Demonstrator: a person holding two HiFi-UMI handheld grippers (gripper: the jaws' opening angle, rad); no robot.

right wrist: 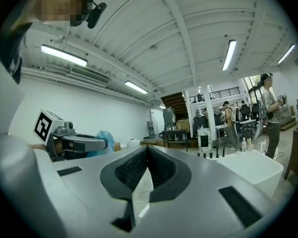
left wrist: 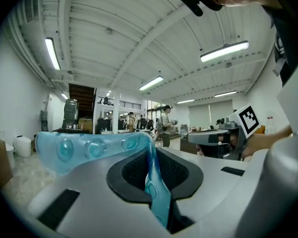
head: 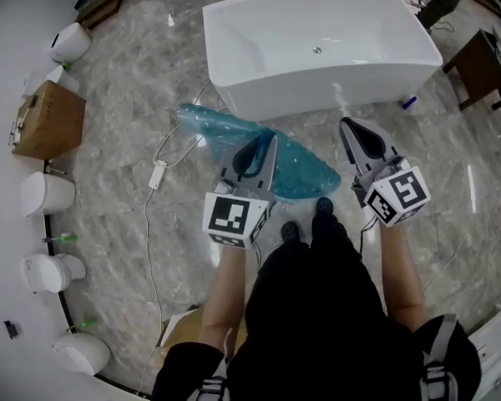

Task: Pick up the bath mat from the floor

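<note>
Left gripper (left wrist: pixel 151 155): jaws clenched on a fold of the translucent teal bath mat (left wrist: pixel 89 148), which runs upright through the closed pads. The rest of the mat drapes out ahead of the jaws and off to their left. From the head view, the mat (head: pixel 217 128) hangs from this gripper (head: pixel 267 144) above the marble floor (head: pixel 150 98).

Right gripper (right wrist: pixel 146 150): jaws closed tip to tip, nothing between them. It is held level beside the left gripper, apart from the mat; the mat (right wrist: pixel 105 139) shows past the other gripper on its left side.

Beyond both grippers stands a white bathtub (head: pixel 317 48). A white cable (head: pixel 159 174) lies on the floor, left of the left gripper.
</note>
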